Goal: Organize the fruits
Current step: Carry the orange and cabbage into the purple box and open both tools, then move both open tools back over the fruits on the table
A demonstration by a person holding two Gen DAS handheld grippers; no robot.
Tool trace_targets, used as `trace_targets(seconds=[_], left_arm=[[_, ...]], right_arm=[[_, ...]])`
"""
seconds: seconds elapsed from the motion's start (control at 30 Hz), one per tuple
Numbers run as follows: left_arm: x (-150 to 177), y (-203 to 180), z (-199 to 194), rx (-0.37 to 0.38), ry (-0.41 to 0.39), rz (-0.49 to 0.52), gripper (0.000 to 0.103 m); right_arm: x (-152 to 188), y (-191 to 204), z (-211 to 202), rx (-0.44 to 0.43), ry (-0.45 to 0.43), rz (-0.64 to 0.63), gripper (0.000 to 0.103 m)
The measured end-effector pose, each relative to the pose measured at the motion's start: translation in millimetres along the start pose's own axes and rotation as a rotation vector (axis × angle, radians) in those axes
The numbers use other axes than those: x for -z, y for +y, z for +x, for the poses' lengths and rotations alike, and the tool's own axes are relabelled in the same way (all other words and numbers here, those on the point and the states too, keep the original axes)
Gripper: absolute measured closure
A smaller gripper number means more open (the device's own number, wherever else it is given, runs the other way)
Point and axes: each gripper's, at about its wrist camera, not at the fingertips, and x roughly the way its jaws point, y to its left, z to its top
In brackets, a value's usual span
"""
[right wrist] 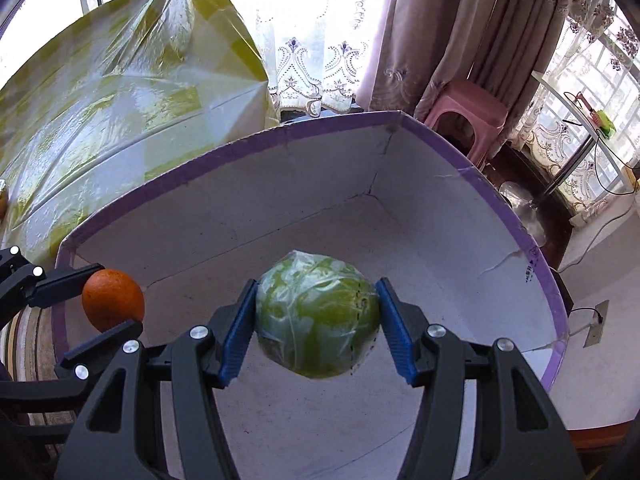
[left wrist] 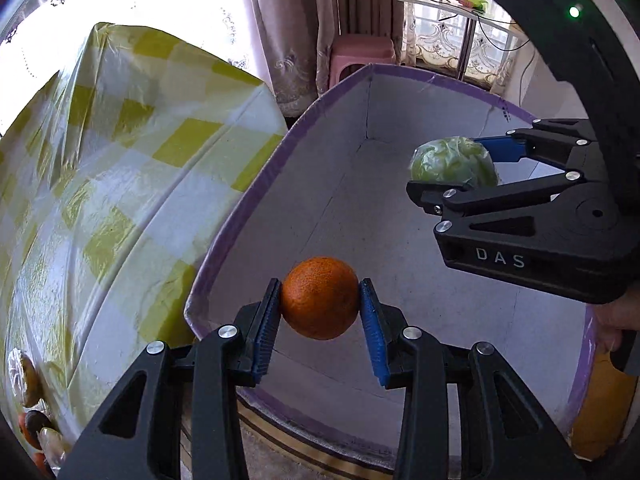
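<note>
My left gripper (left wrist: 320,300) is shut on an orange (left wrist: 319,297) and holds it above the near corner of a white cardboard box with a purple rim (left wrist: 236,216). My right gripper (right wrist: 316,316) is shut on a green fruit wrapped in clear plastic (right wrist: 318,314) and holds it over the inside of the same box (right wrist: 500,200). The right gripper (left wrist: 456,168) with the green fruit (left wrist: 454,162) shows at the right in the left wrist view. The left gripper (right wrist: 108,296) with the orange (right wrist: 113,299) shows at the left in the right wrist view. The box's floor looks bare.
A table with a yellow-checked plastic cloth (left wrist: 120,160) stands to the left of the box. Several wrapped fruits (left wrist: 32,400) lie at its near left edge. A pink stool (right wrist: 466,114) and curtains (right wrist: 432,20) stand beyond the box. A striped rug (left wrist: 304,448) lies below.
</note>
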Motion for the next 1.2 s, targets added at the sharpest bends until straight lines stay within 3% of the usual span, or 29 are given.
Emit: trace_targets(seconds=[0.2,0.27,0.3,0.4,0.53,0.67,0.73,0.8,0.9,1.03,1.2], left_arm=[[0.1,2.8,7.6,-0.007,0.019,-0.024,0.062],[2.8,3.1,1.8,-0.015,-0.001,-0.036,0.050],[3.6,4.0,-1.4,-0.026,-0.012,-0.043,0.036],[6.7,4.3,-16.3,-0.037,-0.061,-0.049,0.032],[18.6,10.5,-50.5,-0.078,-0.196,-0.102,0.031],[43.5,28.4,-95.8,-0.135,-0.391,-0.180,0.026],[52.9,38.4,-112.4,-0.183,-0.430,-0.212,0.024],[70.1,56.1,-127.2,-0.184,-0.435,-0.287,0.018],[104.1,80.7,-148.0,-0.223,-0.429,-0.411,0.015],[164.4,118.8,-179.4,-0.272,-0.458,-0.613,0.015],[236.2,160.4,-206.2,-0.325,-0.439,-0.823,0.022]], right_arm=[[-3.4,1.5,1.0,-0.012,-0.013,0.006,0.035],[-4.6,1.0,1.4,-0.016,-0.011,0.007,0.031],[-4.5,0.6,0.9,-0.020,-0.012,0.012,0.027],[-5.6,-3.5,-3.9,-0.020,-0.036,0.019,0.019],[-4.8,-7.0,-13.1,-0.006,-0.079,0.032,0.016],[-7.5,-3.3,-33.8,0.022,-0.145,0.028,0.014],[-10.8,5.9,-51.0,0.031,-0.206,0.009,0.007],[-14.0,20.6,-66.4,0.029,-0.264,-0.007,0.005],[-15.4,47.3,-85.1,-0.023,-0.332,-0.009,0.003],[-10.0,99.4,-100.8,-0.157,-0.399,-0.024,0.002],[-0.1,186.4,-104.5,-0.366,-0.366,-0.106,0.002]])
